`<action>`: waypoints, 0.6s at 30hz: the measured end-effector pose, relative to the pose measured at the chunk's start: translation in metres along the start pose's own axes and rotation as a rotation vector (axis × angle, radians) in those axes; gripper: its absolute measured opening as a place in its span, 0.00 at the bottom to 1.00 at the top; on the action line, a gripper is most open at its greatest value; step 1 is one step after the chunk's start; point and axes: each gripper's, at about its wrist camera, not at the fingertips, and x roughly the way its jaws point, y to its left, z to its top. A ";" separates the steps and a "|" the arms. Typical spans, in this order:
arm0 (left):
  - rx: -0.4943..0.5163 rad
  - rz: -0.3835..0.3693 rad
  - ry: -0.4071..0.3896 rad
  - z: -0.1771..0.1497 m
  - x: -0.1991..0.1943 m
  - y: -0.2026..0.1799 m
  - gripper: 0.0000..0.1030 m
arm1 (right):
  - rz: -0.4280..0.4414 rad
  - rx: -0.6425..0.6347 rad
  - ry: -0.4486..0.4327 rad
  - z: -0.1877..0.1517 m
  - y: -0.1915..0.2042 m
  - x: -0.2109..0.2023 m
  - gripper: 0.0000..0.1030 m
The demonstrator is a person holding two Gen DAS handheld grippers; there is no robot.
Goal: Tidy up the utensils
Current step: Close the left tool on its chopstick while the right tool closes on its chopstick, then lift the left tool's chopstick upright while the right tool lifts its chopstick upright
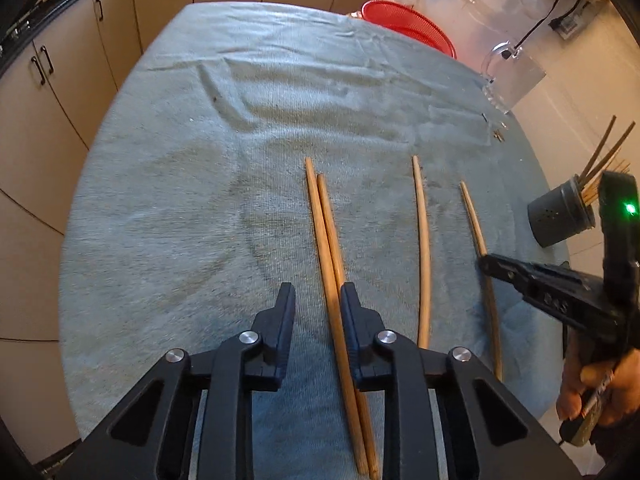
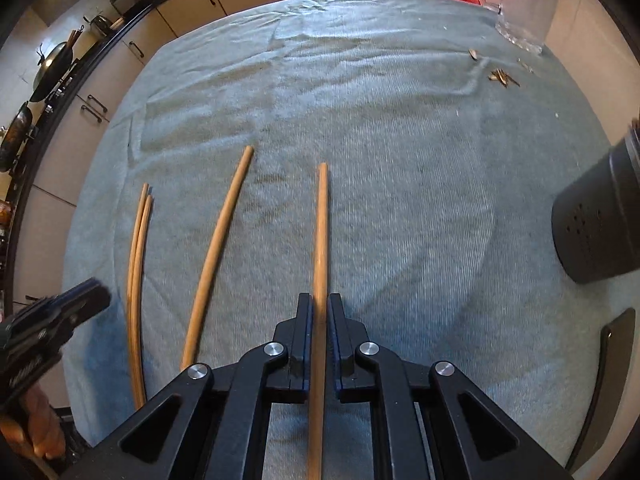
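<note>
Right gripper (image 2: 320, 312) jaws nearly pressed together, pinching the rightmost long tan wooden chopstick (image 2: 321, 232) lying on the pale blue ribbed cloth (image 2: 400, 160).

Left gripper (image 1: 318, 300) jaws spread, straddling the touching pair of chopsticks (image 1: 326, 240) without gripping.

Advice: lift level, then tip into the dark grey perforated holder (image 2: 596, 224) at right.

Holder mouth cut off in the right view; whether the pads make firm contact is unclear.

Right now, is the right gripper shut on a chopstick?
Nearly shut: the right gripper straddles the rightmost chopstick, which lies on the cloth. Actual contact: cannot tell.
</note>
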 end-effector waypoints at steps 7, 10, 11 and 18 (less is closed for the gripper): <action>0.001 0.013 0.035 0.002 0.017 -0.002 0.18 | 0.013 -0.004 0.009 -0.004 -0.004 0.000 0.08; 0.011 0.021 0.040 0.007 0.021 -0.005 0.18 | 0.016 -0.006 0.013 -0.004 -0.006 0.000 0.08; 0.019 0.030 0.040 0.008 0.022 -0.007 0.18 | 0.016 -0.007 0.015 -0.001 -0.005 0.003 0.08; 0.047 0.107 0.059 0.020 0.029 -0.015 0.09 | -0.023 -0.044 0.029 0.009 0.005 0.007 0.08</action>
